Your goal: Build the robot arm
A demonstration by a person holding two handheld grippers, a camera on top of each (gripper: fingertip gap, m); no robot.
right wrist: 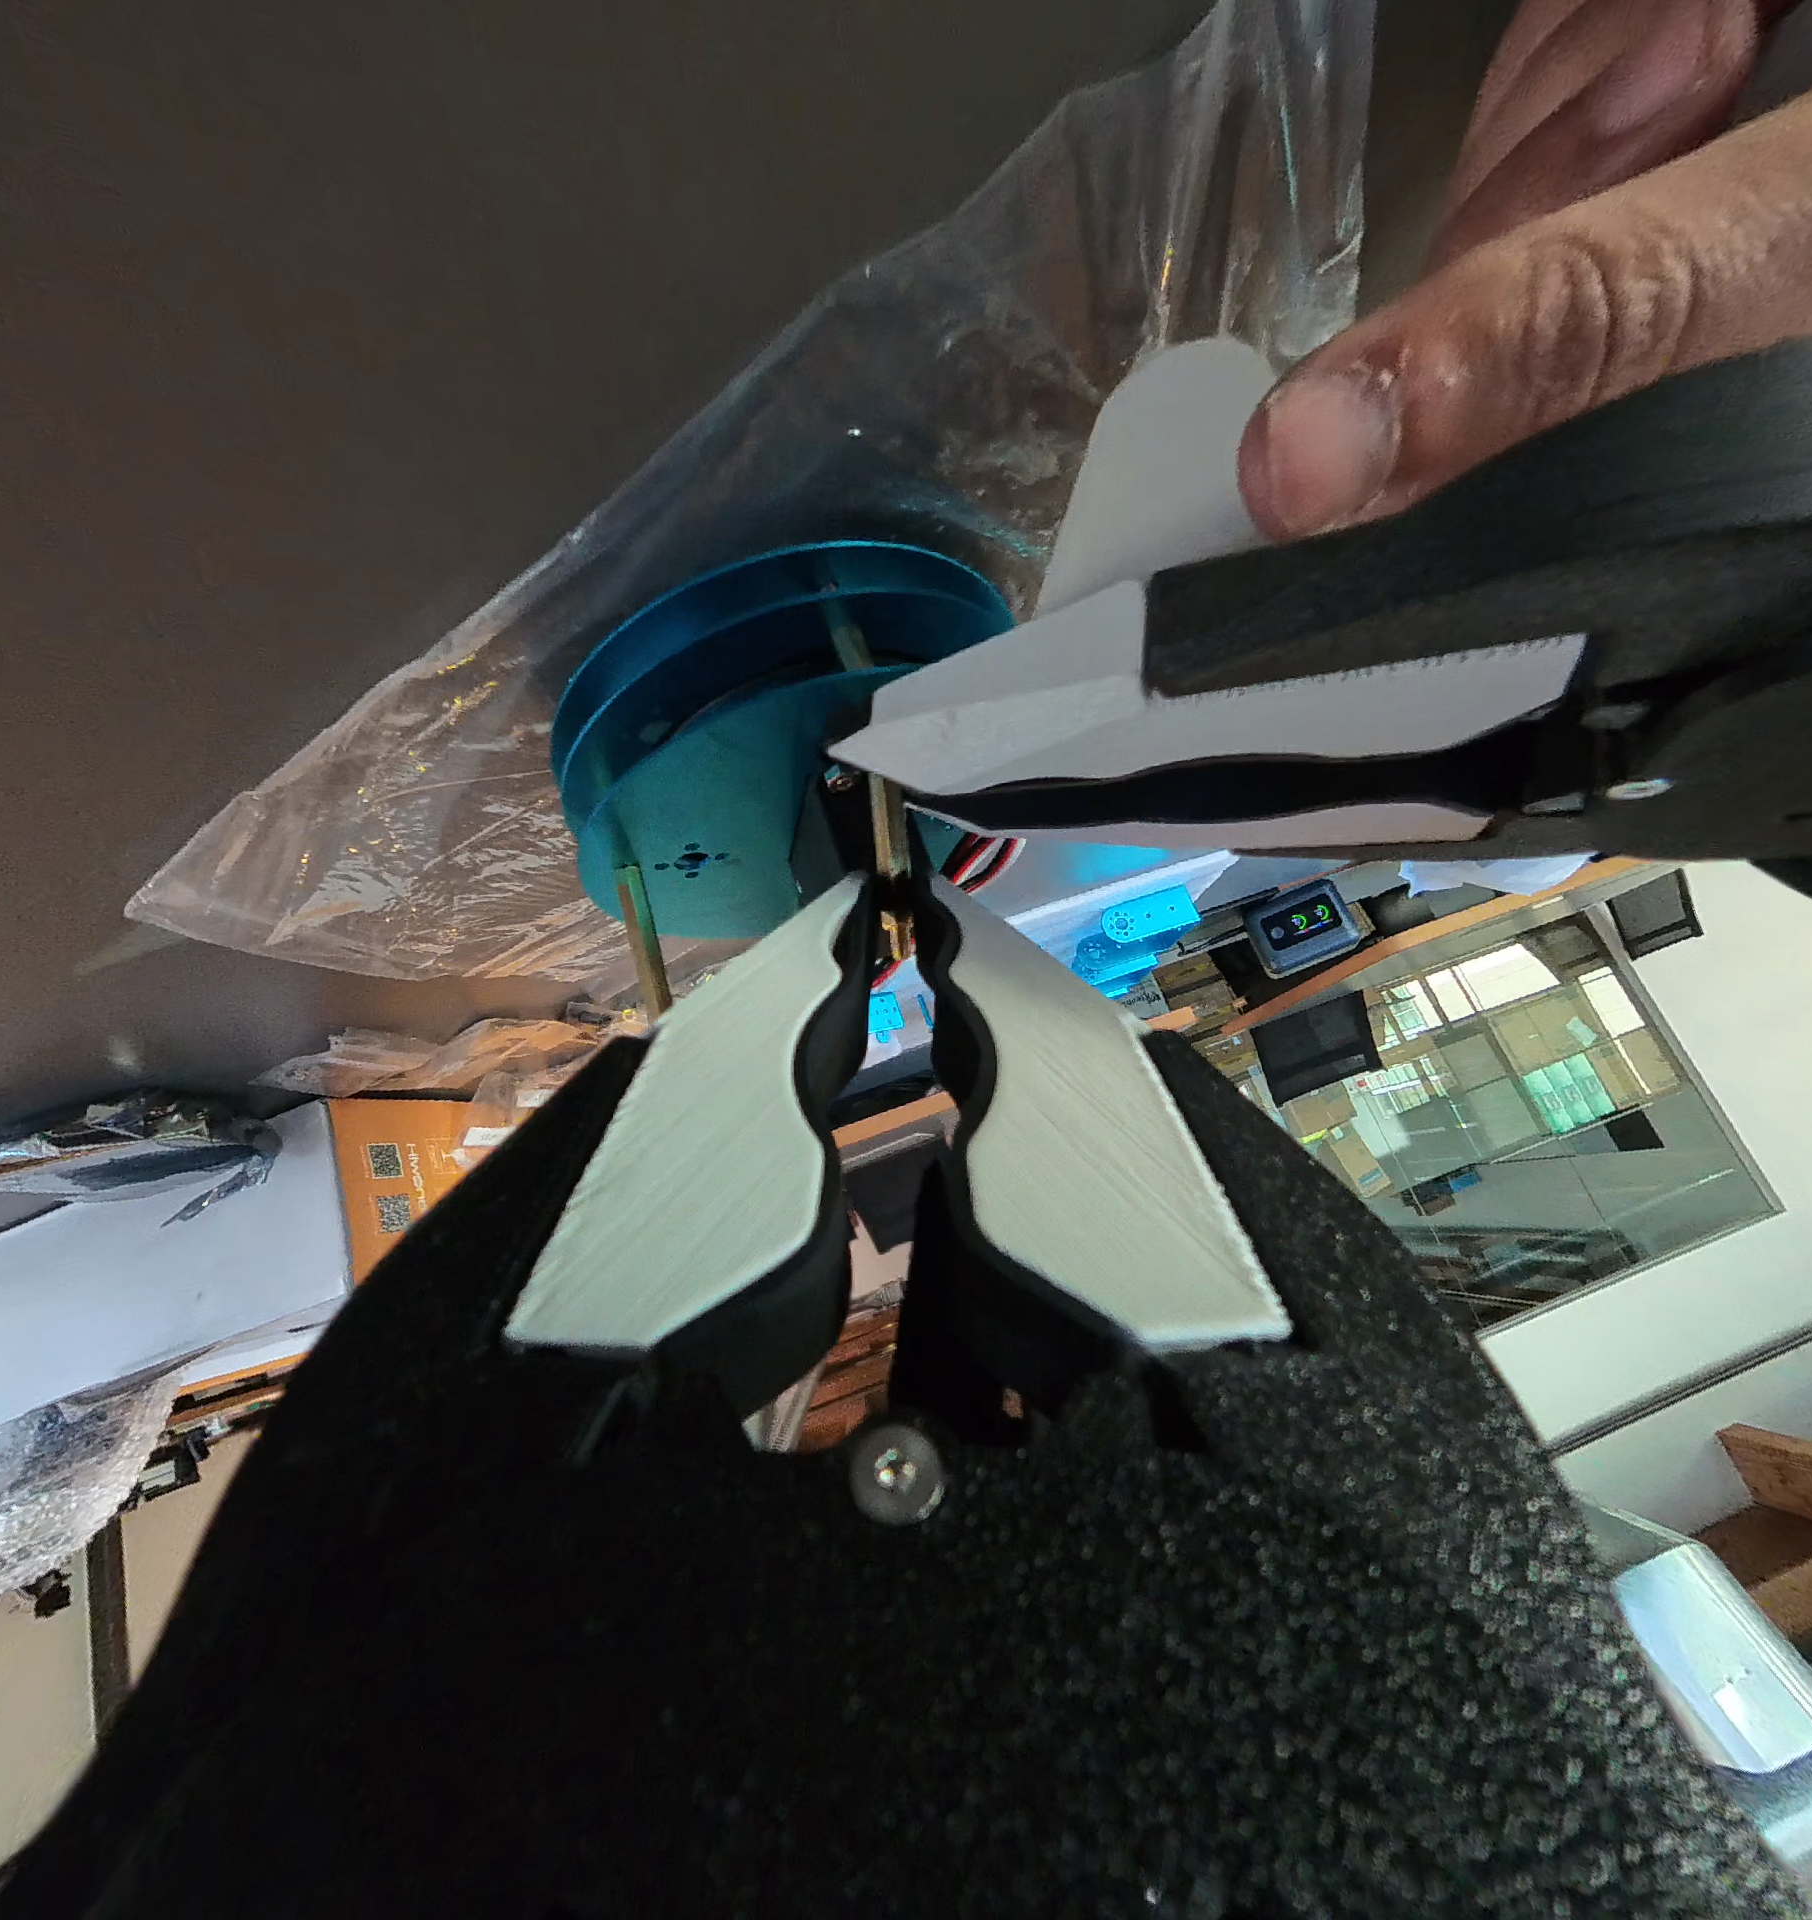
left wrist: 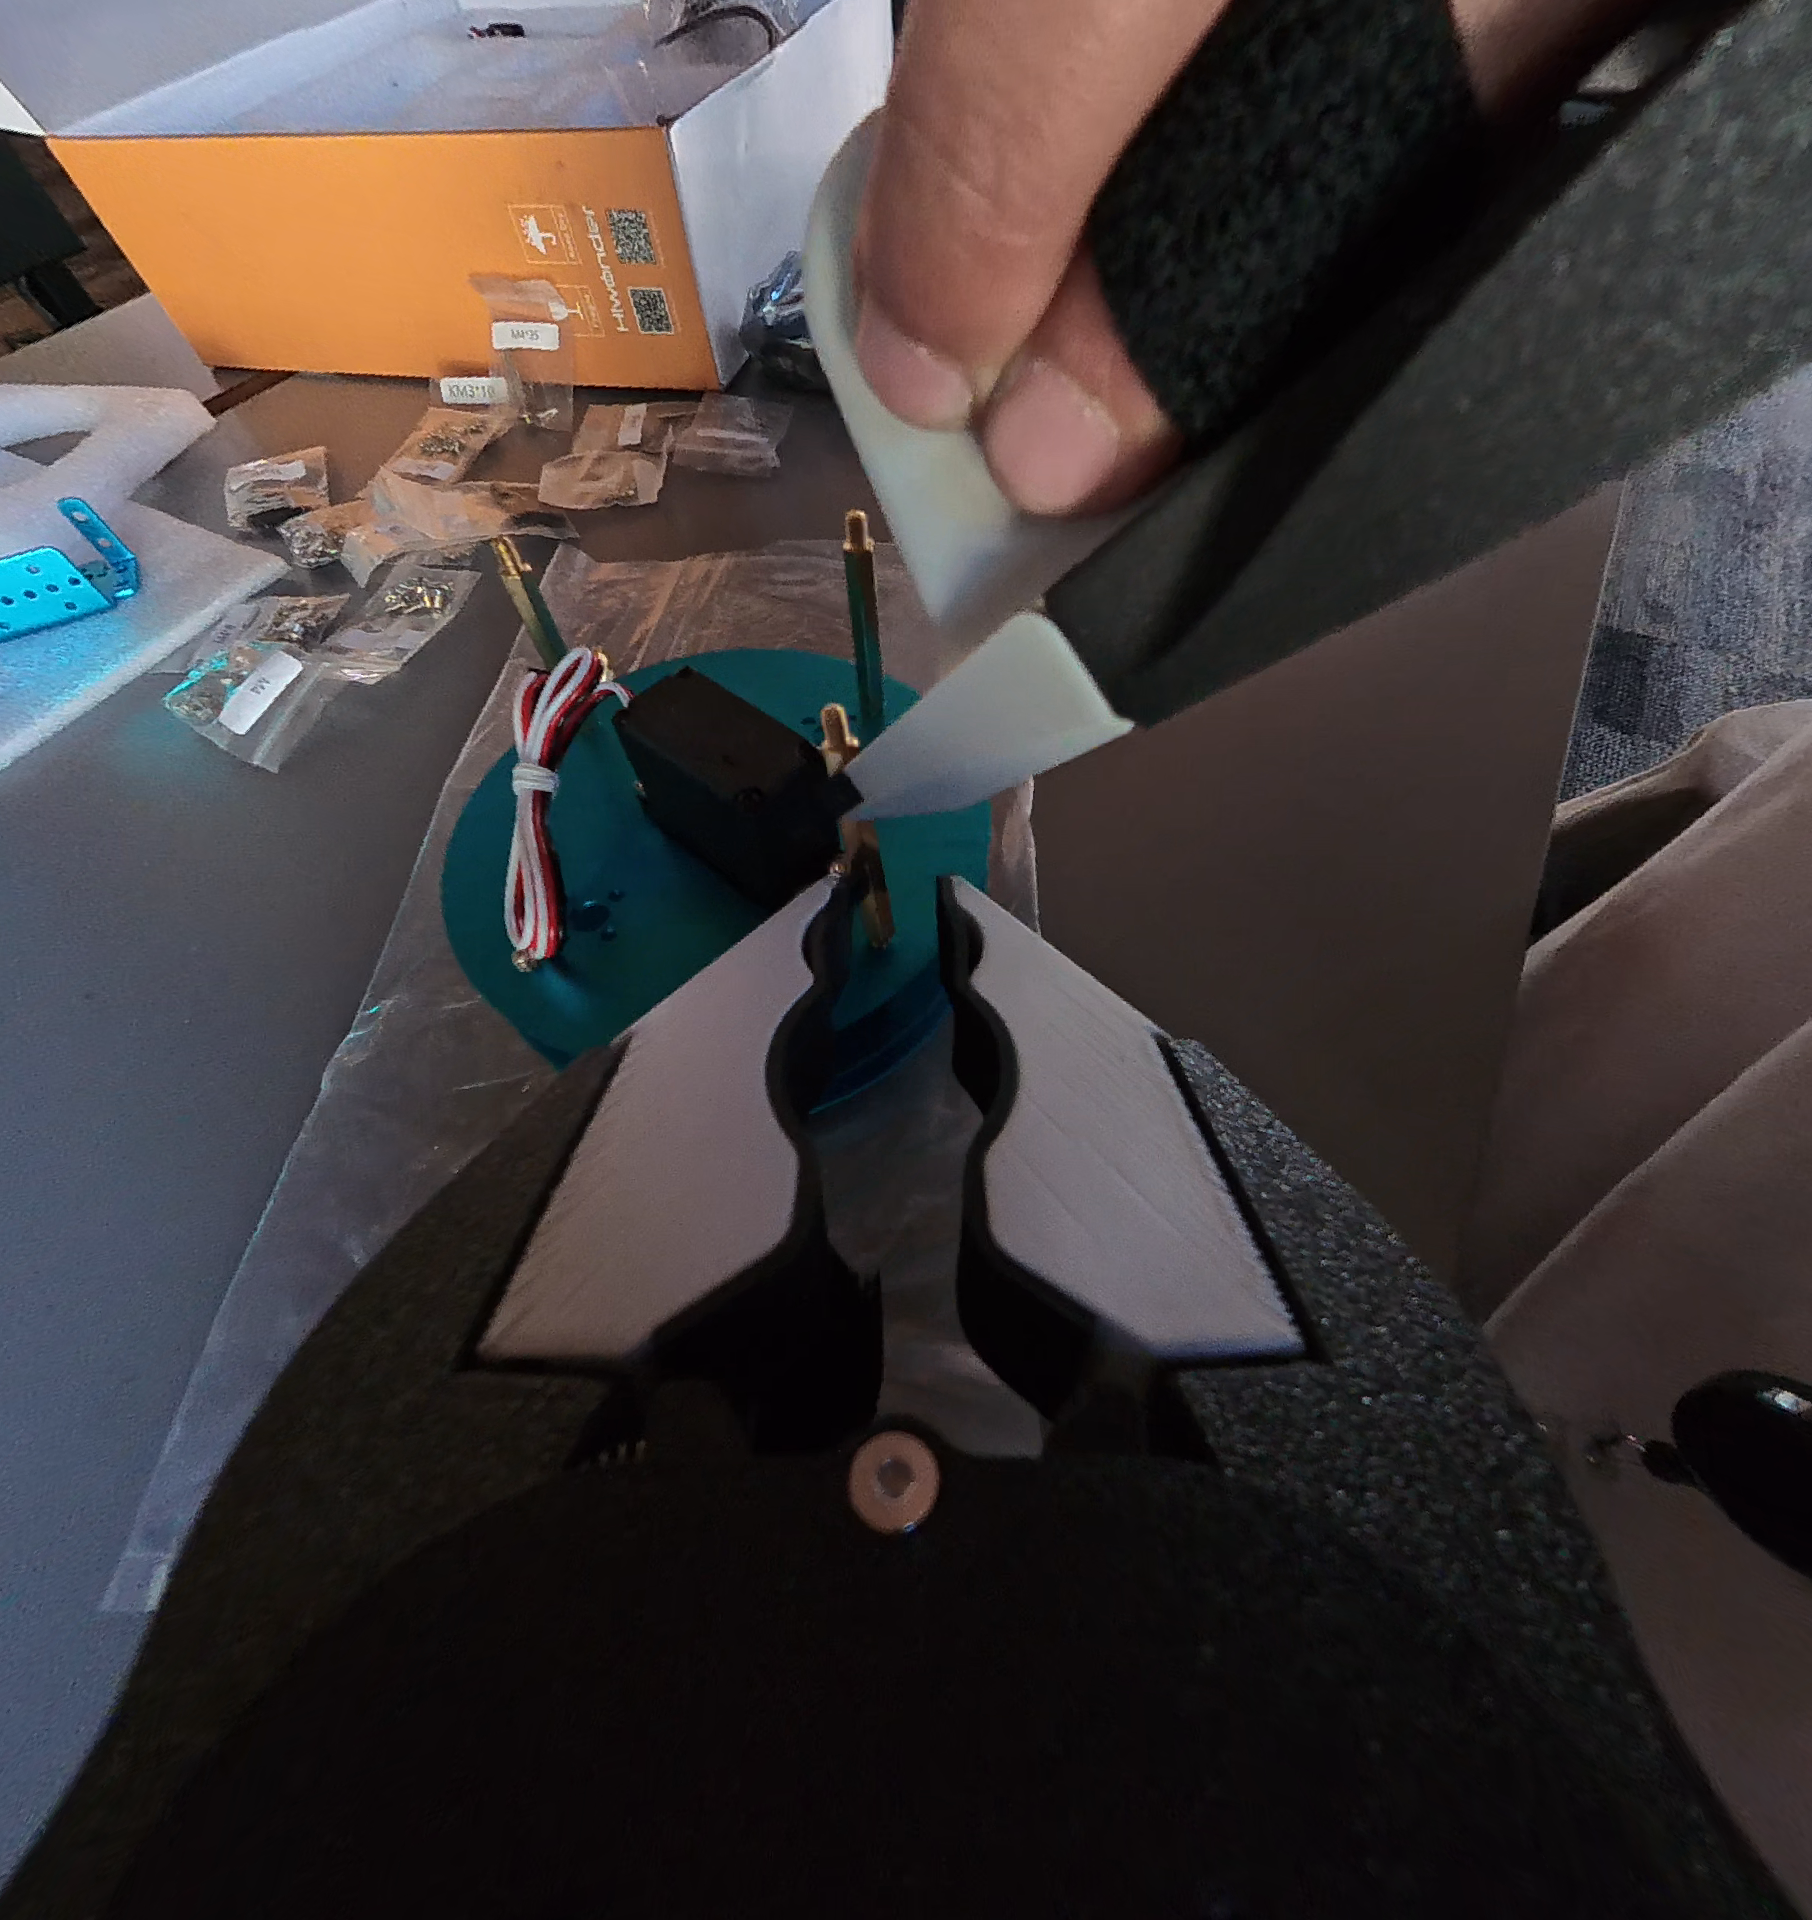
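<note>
A teal round base [left wrist: 528, 883] with a black servo [left wrist: 736, 800] and red-and-white wires [left wrist: 533, 821] stands on a clear plastic bag [left wrist: 414, 1039]. Brass standoffs rise from it. My left gripper [left wrist: 886, 896] is slightly open, its fingers either side of the nearest standoff [left wrist: 874, 899], low on its shaft. My right gripper [right wrist: 897, 883] is shut on the top of that same standoff [right wrist: 894, 914]; it shows in the left wrist view [left wrist: 852, 788], coming in from the upper right. In the right wrist view the left gripper [right wrist: 874, 777] comes in from the right beside the base [right wrist: 694, 831].
Two more standoffs [left wrist: 515, 592] [left wrist: 858, 582] stand at the back of the base. Several small bags of screws [left wrist: 403, 520] lie behind it, before an orange and white box [left wrist: 382, 249]. A blue bracket [left wrist: 40, 592] lies on white foam [left wrist: 50, 436] at left. A person's legs [left wrist: 1660, 935] are at right. The tips of both grippers are at nearly the same place. The blue bracket [left wrist: 40, 592] is about 35 cm from both grippers' fingertips.
</note>
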